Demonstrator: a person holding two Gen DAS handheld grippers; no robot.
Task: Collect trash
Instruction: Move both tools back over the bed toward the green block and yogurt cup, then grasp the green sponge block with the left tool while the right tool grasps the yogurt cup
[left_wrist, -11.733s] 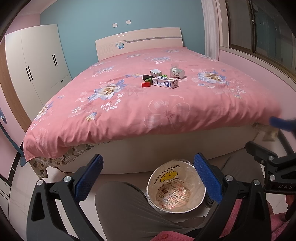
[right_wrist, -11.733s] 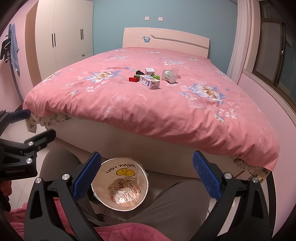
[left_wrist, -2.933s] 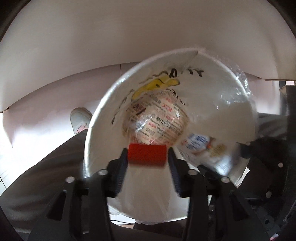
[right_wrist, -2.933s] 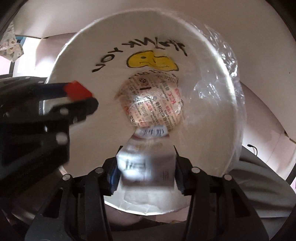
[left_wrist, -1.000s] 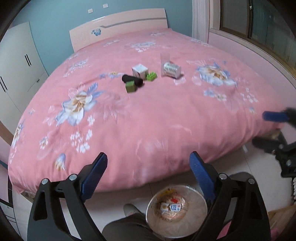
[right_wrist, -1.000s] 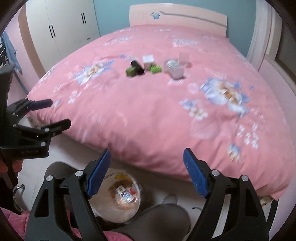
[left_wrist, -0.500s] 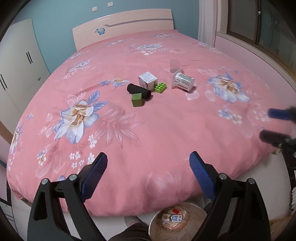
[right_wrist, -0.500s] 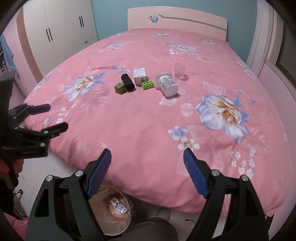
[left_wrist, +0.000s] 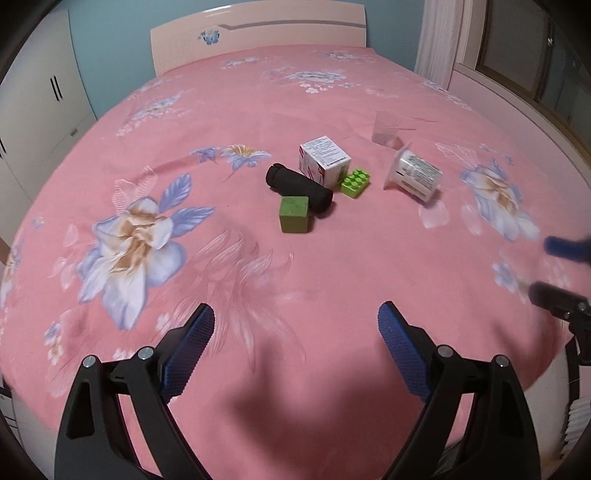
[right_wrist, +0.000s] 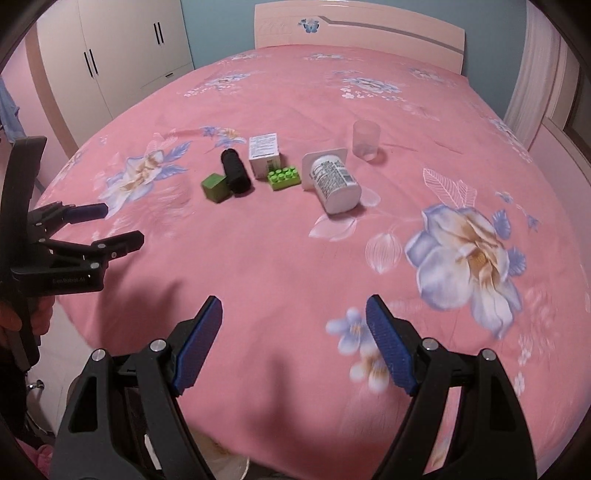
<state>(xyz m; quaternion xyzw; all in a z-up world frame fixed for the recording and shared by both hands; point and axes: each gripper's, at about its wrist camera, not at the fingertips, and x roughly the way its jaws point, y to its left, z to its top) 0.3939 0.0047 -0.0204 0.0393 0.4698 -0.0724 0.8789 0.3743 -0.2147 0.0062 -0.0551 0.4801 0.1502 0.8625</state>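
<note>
On the pink floral bed (left_wrist: 332, 96) lie a green cube (left_wrist: 294, 214), a black cylinder (left_wrist: 299, 187), a small white box (left_wrist: 324, 161), a green toy brick (left_wrist: 355, 182), a tipped white cup with a label (left_wrist: 417, 176) and a clear plastic cup (left_wrist: 386, 129). All show in the right wrist view too: cube (right_wrist: 215, 187), cylinder (right_wrist: 236, 171), box (right_wrist: 263, 150), brick (right_wrist: 283, 178), white cup (right_wrist: 334, 182), clear cup (right_wrist: 365, 141). My left gripper (left_wrist: 295, 343) is open and empty over the bed's near part. My right gripper (right_wrist: 293, 343) is open and empty.
A white wardrobe (right_wrist: 110, 48) stands at the left and a headboard (right_wrist: 354, 29) at the back. A window ledge (left_wrist: 517, 96) runs along the right. The rim of a white bin (right_wrist: 236, 469) peeks out under the bed's edge.
Both grippers have moved forward over the bed, closer to the objects. The bin has slid out of the left wrist view.
</note>
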